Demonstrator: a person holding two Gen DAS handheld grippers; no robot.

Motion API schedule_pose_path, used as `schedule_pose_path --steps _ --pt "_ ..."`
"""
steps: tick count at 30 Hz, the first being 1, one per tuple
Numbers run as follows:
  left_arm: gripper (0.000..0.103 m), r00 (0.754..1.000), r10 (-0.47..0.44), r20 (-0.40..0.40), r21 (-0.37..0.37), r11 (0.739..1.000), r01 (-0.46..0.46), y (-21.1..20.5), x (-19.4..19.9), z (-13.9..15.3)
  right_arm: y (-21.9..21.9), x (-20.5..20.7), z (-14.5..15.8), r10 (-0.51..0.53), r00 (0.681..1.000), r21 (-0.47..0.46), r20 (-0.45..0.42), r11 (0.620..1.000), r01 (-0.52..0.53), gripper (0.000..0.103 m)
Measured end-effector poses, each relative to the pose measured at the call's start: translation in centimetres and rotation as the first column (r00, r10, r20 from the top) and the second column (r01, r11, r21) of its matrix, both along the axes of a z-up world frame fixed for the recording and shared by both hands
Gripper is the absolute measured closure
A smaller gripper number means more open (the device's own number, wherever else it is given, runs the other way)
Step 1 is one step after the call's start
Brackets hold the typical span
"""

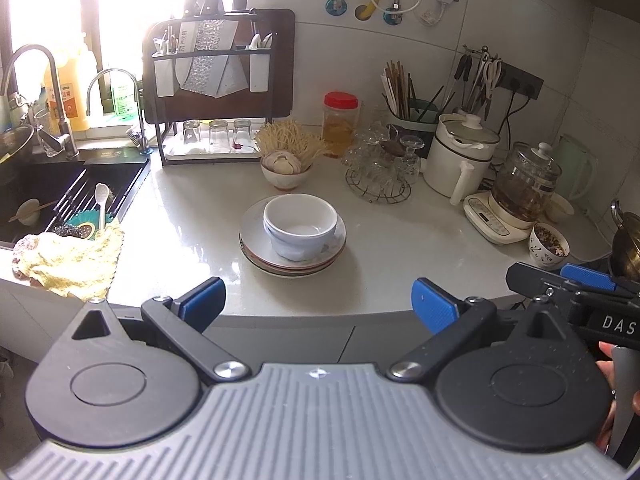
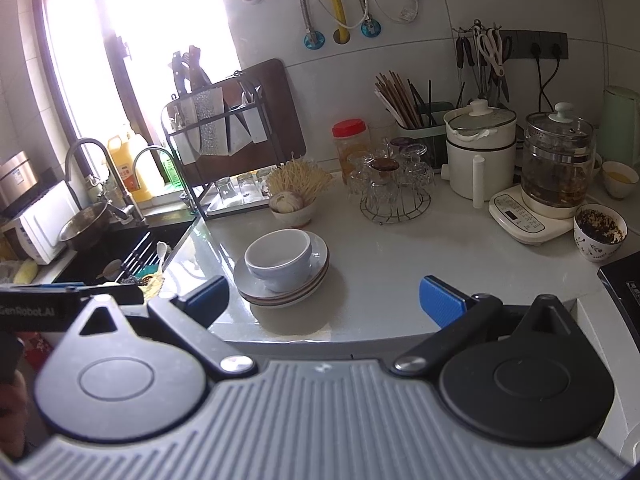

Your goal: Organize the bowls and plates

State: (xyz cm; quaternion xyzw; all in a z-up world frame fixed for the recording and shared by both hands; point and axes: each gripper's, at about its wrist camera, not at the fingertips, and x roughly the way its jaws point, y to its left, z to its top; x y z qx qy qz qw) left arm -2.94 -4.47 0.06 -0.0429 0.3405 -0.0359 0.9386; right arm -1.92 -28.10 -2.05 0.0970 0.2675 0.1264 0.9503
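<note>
Two nested white bowls (image 1: 301, 222) stand on a stack of several plates (image 1: 256, 250) in the middle of the pale counter (image 1: 400, 264). The stack also shows in the right wrist view, with the bowls (image 2: 279, 258) on the plates (image 2: 316, 274). My left gripper (image 1: 318, 304) is open and empty, held back at the counter's front edge, below the stack. My right gripper (image 2: 324, 300) is open and empty, also at the front edge, with the stack just left of its middle. The right gripper's fingers (image 1: 586, 276) show at the right of the left wrist view.
A sink (image 1: 60, 196) with a yellow cloth (image 1: 68, 262) lies to the left. Behind the stack stand a bowl of garlic (image 1: 285, 170), a glass rack (image 1: 382, 168), a red-lidded jar (image 1: 340, 122), a white pot (image 1: 460, 156), a glass kettle (image 1: 524, 188) and a patterned bowl (image 1: 548, 245).
</note>
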Motion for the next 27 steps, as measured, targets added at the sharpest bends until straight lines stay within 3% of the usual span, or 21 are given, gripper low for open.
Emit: schedule_pose_path --steps 27 --pt "0.002 1.000 0.015 -0.005 -0.005 1.000 -0.015 0.3 -1.3 -0.5 0.6 -1.0 -0.3 0.008 1.000 -0.002 -0.015 1.000 -0.008 0.000"
